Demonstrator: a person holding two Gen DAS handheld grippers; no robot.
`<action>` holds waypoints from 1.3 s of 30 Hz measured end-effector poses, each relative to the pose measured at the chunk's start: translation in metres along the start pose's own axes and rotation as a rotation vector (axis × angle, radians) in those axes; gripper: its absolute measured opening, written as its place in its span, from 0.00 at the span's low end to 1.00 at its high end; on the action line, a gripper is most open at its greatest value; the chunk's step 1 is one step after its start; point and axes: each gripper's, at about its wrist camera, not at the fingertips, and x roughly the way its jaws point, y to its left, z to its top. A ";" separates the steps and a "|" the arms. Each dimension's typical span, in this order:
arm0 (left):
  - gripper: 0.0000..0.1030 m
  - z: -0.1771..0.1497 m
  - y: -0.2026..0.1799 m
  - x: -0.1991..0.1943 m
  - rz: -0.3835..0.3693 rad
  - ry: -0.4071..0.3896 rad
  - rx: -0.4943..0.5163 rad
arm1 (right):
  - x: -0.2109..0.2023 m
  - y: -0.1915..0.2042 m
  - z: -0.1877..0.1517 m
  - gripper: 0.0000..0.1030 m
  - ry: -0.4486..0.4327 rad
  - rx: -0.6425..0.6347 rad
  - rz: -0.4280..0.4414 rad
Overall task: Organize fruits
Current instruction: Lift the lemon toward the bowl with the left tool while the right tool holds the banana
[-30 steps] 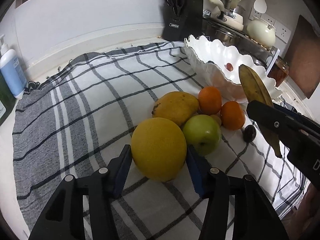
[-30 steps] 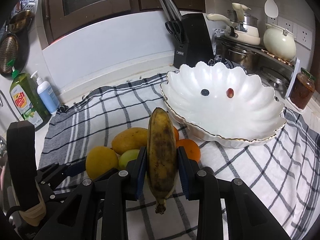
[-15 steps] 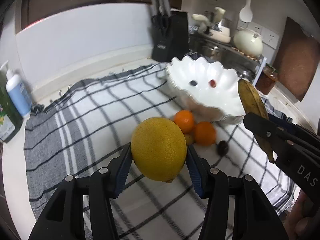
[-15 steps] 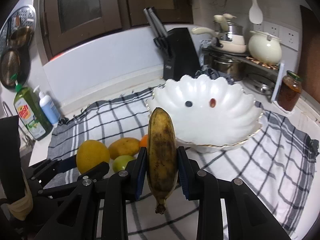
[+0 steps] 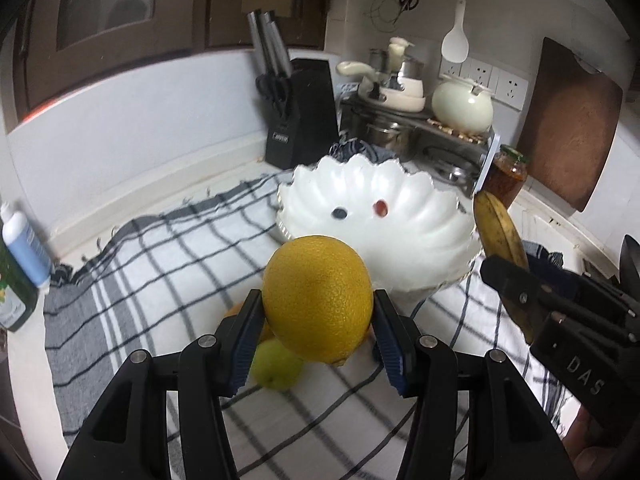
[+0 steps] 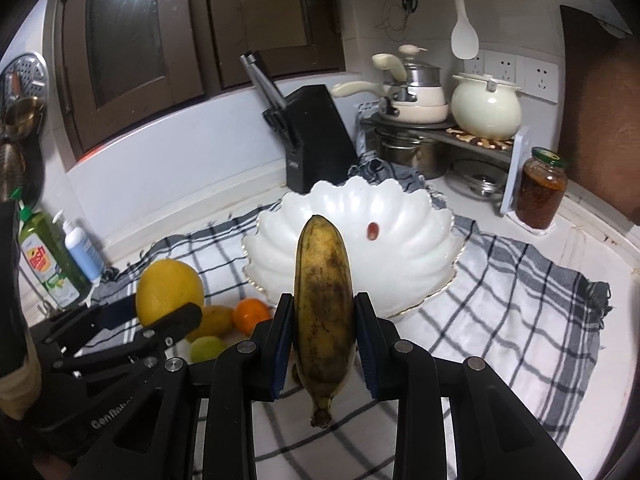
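Observation:
My left gripper [image 5: 318, 316] is shut on a big yellow citrus fruit [image 5: 318, 298], held in the air above the checked cloth [image 5: 160, 264]. My right gripper [image 6: 323, 320] is shut on a spotted banana [image 6: 323, 300], which stands upright between the pads, stem down. The white scalloped bowl [image 6: 408, 264] lies just beyond both, with a red grape [image 6: 373, 230] and a dark berry [image 5: 339, 212] in it. A green apple [image 5: 274, 364], a mango [image 6: 214, 320] and an orange [image 6: 251, 314] lie on the cloth below. In the left wrist view the banana [image 5: 498, 236] and right gripper [image 5: 516, 288] show at right.
A black knife block [image 6: 316, 136] stands behind the bowl. Pots and a cream kettle [image 6: 486, 108] fill a rack at the back right, with a jar [image 6: 540, 192] beside it. Soap bottles [image 6: 52, 264] stand at the left edge of the cloth.
Both grippers have risen and moved toward the bowl. The yellow fruit left the cloth in the left gripper; the other fruits now lie below and behind it. The banana stays gripped.

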 end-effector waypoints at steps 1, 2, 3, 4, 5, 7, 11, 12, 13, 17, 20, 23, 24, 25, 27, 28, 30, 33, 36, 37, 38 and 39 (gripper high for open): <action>0.51 0.004 -0.002 0.001 0.000 -0.004 0.001 | 0.000 -0.003 0.002 0.30 -0.004 0.003 -0.004; 0.51 0.007 -0.004 0.001 -0.001 -0.009 0.004 | 0.000 -0.006 0.003 0.30 -0.006 0.005 -0.006; 0.51 0.011 -0.006 0.002 -0.002 -0.014 0.007 | 0.001 -0.008 0.004 0.30 -0.007 0.008 -0.009; 0.51 0.014 -0.008 0.004 -0.002 -0.017 0.008 | 0.001 -0.011 0.006 0.30 -0.009 0.010 -0.011; 0.51 0.017 -0.011 0.005 -0.002 -0.020 0.010 | 0.002 -0.014 0.008 0.30 -0.010 0.013 -0.013; 0.51 0.024 -0.015 0.009 -0.003 -0.026 0.016 | 0.005 -0.021 0.012 0.30 -0.014 0.019 -0.019; 0.51 0.035 -0.023 0.018 -0.002 -0.029 0.023 | 0.012 -0.031 0.020 0.30 -0.020 0.031 -0.029; 0.51 0.037 -0.024 0.020 -0.002 -0.030 0.025 | 0.014 -0.033 0.022 0.30 -0.021 0.033 -0.032; 0.51 0.039 -0.025 0.022 -0.002 -0.032 0.028 | 0.016 -0.036 0.024 0.30 -0.021 0.036 -0.033; 0.51 0.050 -0.029 0.034 0.000 -0.034 0.033 | 0.026 -0.046 0.033 0.30 -0.026 0.045 -0.038; 0.51 0.056 -0.031 0.042 0.003 -0.036 0.034 | 0.035 -0.050 0.038 0.30 -0.027 0.050 -0.039; 0.51 0.062 -0.031 0.051 0.002 -0.038 0.033 | 0.045 -0.054 0.043 0.30 -0.024 0.053 -0.039; 0.51 0.064 -0.031 0.054 0.004 -0.037 0.034 | 0.048 -0.054 0.044 0.30 -0.022 0.054 -0.038; 0.51 0.066 -0.030 0.057 0.004 -0.037 0.032 | 0.052 -0.056 0.045 0.30 -0.019 0.055 -0.037; 0.51 0.069 -0.029 0.064 0.003 -0.035 0.028 | 0.059 -0.057 0.047 0.30 -0.014 0.054 -0.038; 0.51 0.070 -0.029 0.067 0.004 -0.033 0.029 | 0.061 -0.058 0.048 0.30 -0.012 0.055 -0.038; 0.51 0.071 -0.028 0.075 0.002 -0.027 0.032 | 0.067 -0.061 0.050 0.30 -0.008 0.056 -0.038; 0.51 0.074 -0.028 0.088 0.002 -0.010 0.030 | 0.077 -0.063 0.054 0.30 0.000 0.059 -0.040; 0.51 0.074 -0.025 0.100 0.003 0.005 0.026 | 0.090 -0.065 0.055 0.30 0.019 0.060 -0.038; 0.51 0.073 -0.024 0.103 0.005 0.010 0.025 | 0.094 -0.065 0.055 0.30 0.027 0.060 -0.036; 0.52 0.073 -0.023 0.107 0.005 0.016 0.023 | 0.098 -0.066 0.054 0.30 0.034 0.060 -0.034; 0.52 0.073 -0.023 0.111 0.003 0.022 0.021 | 0.102 -0.067 0.053 0.30 0.040 0.062 -0.034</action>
